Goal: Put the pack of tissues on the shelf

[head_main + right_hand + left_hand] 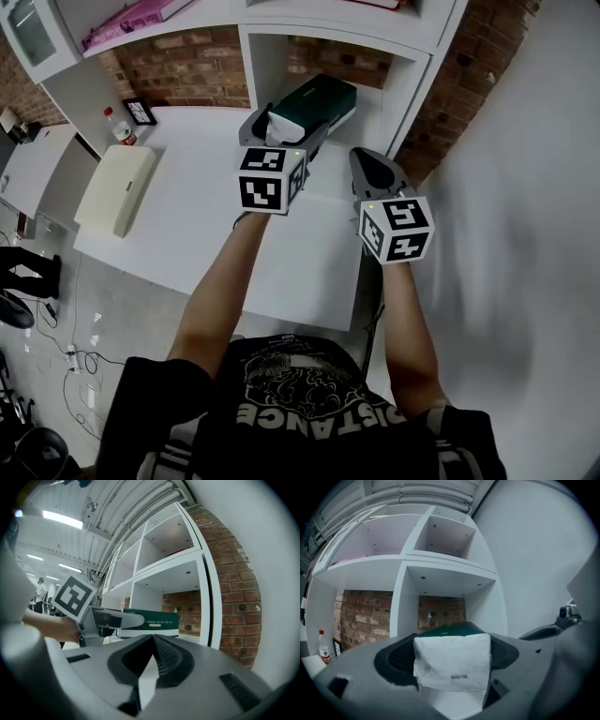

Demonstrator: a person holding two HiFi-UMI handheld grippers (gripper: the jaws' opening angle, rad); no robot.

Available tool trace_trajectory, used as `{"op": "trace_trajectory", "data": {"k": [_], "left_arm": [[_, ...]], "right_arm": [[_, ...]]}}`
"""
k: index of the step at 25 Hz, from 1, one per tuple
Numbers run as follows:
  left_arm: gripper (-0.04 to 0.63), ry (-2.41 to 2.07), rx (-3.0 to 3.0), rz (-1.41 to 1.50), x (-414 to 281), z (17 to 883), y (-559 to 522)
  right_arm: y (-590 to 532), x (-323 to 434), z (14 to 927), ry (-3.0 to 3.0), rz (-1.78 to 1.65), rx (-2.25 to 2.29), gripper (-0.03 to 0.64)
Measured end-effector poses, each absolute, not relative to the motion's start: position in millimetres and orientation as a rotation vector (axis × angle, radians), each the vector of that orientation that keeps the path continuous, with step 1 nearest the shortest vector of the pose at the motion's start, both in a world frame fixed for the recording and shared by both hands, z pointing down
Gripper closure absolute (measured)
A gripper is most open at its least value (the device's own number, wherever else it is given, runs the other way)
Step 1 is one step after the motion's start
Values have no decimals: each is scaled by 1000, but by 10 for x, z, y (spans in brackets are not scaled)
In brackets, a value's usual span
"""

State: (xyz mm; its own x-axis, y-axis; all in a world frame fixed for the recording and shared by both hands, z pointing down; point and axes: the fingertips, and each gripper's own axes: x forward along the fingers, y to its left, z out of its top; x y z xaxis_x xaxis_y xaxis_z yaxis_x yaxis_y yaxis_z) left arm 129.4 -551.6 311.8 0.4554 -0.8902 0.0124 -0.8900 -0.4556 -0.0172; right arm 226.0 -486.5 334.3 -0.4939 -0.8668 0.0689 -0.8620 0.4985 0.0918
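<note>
The pack of tissues (pixel 317 103) has a dark green top and white ends. My left gripper (pixel 283 129) is shut on its near end and holds it level at the mouth of the lower right shelf compartment (pixel 405 89). In the left gripper view the pack's white end (pixel 452 663) fills the gap between the jaws, with the compartment's brick back behind it. I cannot tell whether the pack rests on the shelf floor. My right gripper (pixel 373 171) is to the right of it, shut and empty, its jaws pressed together (pixel 153 645). The right gripper view shows the pack (pixel 154 622) side-on.
A white table (pixel 216 216) runs under the shelf unit. On its left lie a cream flat box (pixel 117 187), a bottle with a red label (pixel 119 128) and a small picture frame (pixel 141 111). A pink item (pixel 131 21) lies on an upper shelf. A white wall (pixel 525 187) is at the right.
</note>
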Motion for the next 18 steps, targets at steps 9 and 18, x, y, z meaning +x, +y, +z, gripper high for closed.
{"op": "trace_trajectory", "data": {"k": [9, 18], "left_arm": [[161, 1600, -2675, -28, 1514, 3084, -5916], [158, 1549, -2661, -147, 1667, 3218, -6177]], "right_arm": [[-5079, 2286, 3378, -2631, -80, 1502, 614], [-5130, 2274, 3463, -2641, -58, 1498, 614]]}}
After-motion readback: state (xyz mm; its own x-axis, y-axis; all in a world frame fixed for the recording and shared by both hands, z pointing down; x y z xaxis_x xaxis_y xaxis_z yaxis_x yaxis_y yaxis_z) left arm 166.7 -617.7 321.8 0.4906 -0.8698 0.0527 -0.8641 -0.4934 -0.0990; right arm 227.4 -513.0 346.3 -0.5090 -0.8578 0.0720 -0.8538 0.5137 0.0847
